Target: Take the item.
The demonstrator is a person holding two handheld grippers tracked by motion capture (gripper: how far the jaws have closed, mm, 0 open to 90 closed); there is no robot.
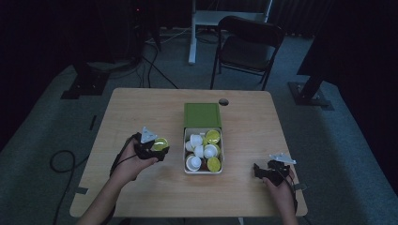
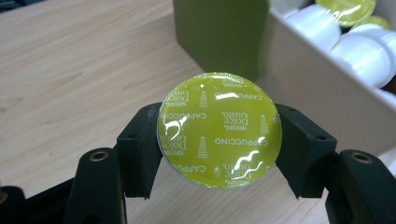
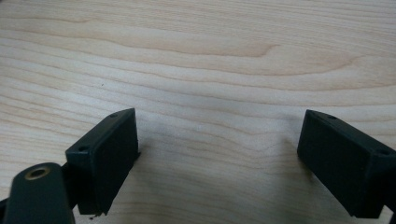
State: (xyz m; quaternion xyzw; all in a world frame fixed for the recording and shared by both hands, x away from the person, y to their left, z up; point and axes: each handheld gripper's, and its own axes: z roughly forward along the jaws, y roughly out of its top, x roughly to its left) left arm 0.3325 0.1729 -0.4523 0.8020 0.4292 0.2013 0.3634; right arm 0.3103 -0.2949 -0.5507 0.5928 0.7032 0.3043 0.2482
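The left hand-held gripper (image 2: pixel 219 140) clamps a green-lidded coffee capsule (image 2: pixel 220 136) by its rim, foil up, just left of the capsule box (image 1: pixel 203 169) at mid-desk (image 1: pixel 141 108), while the right hand-held gripper (image 3: pixel 219 158) rests open near the right edge, apparently waiting.

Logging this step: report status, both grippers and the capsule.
Left gripper shut on green capsule, left of box. Right gripper open over bare table. Nothing in the way.
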